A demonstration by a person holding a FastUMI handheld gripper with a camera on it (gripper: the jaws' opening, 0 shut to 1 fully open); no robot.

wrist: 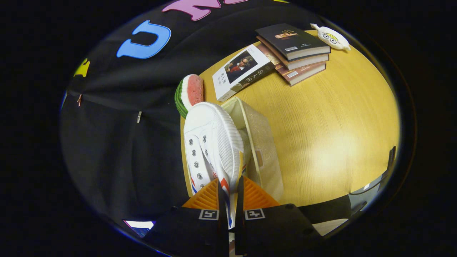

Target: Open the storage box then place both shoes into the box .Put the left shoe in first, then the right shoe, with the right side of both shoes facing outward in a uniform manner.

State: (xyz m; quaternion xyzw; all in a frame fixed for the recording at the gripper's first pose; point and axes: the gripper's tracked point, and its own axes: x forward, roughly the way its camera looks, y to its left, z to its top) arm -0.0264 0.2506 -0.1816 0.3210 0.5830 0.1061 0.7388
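- Gripper view: the gripper is clamped on a white shoe, both fingers pressed against the shoe's rear end with only a narrow gap between them.
- The shoe is lifted and points away from the gripper, toe far. Its laced top with metal eyelets faces left, and its textured white sole faces right. Red and blue stripes run along the side near the fingers.
- Just right of the shoe, partly behind it, stands the box, a pale fabric container with a thin light rim. Its opening faces towards the shoe, and the shoe's sole lies over that opening. Whether the shoe touches the box cannot be told.
- The box rests on a yellow wooden bench that stretches to the right and far side.
- Beyond the shoe's toe, at the bench's left edge, sits a watermelon slice with a green rind and red flesh.
- Just right of the slice lies a white book with a portrait on its cover.
- Farther right is a stack of books, the top one dark.
- Beside the stack, at the far edge of the bench, lies a small white toy with a cartoon face.
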